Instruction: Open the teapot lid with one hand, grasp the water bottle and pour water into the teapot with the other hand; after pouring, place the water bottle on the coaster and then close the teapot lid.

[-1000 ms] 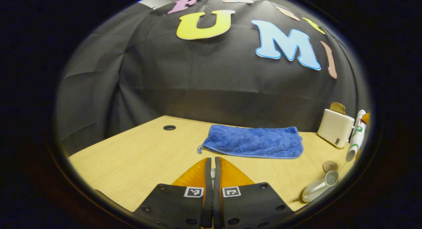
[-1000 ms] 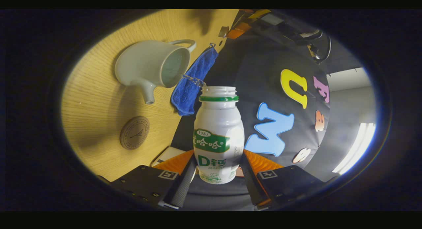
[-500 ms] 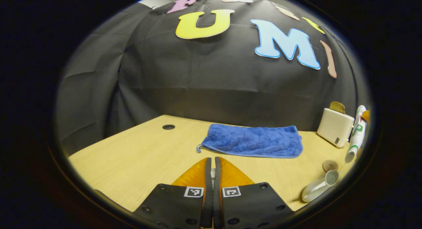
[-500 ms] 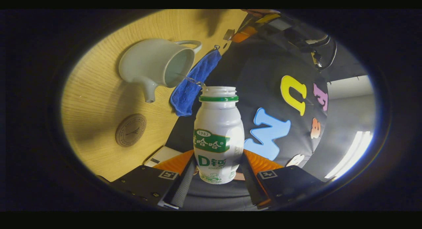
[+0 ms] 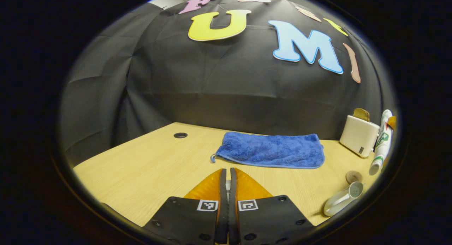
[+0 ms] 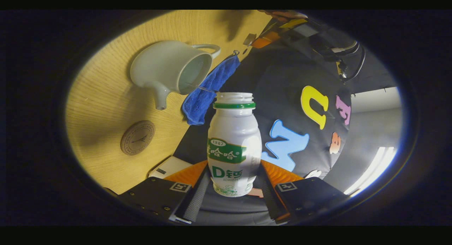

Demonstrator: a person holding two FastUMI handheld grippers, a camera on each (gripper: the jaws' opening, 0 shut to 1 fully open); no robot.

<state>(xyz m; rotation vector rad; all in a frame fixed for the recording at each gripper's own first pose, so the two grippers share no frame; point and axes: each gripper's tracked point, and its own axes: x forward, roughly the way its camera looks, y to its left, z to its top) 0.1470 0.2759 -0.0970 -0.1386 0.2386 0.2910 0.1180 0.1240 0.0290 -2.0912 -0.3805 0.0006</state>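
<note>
Pale wood-grain table (image 5: 152,167) fronts the black cloth wall. In the left gripper view, a blue towel (image 5: 272,149) lies at 12 o'clock from the left gripper (image 5: 226,174), whose 2 fingers are pressed nearly together; something pale sits in the thin slit between them, and I cannot tell what it is. At 3 o'clock stands a cream toaster (image 5: 358,135), with the tilted water bottle (image 5: 380,146) just beside it and the teapot (image 5: 340,201) and a round coaster (image 5: 353,176) below.

In the right gripper view, the right gripper (image 6: 233,183) is clenched on the water bottle (image 6: 234,146), both fingers pressing its lower sides. The bottle is uncapped, its green-ringed mouth pointing to 12 o'clock. A thin stream of water (image 6: 201,88) runs from the mouth toward the open teapot (image 6: 173,72) at 10 o'clock, which has no lid on. The coaster (image 6: 137,137) lies bare on the table at 9 o'clock, apart from the teapot. The towel (image 6: 206,93) sits between teapot and bottle mouth. The other gripper (image 6: 272,35) shows at 1 o'clock.
</note>
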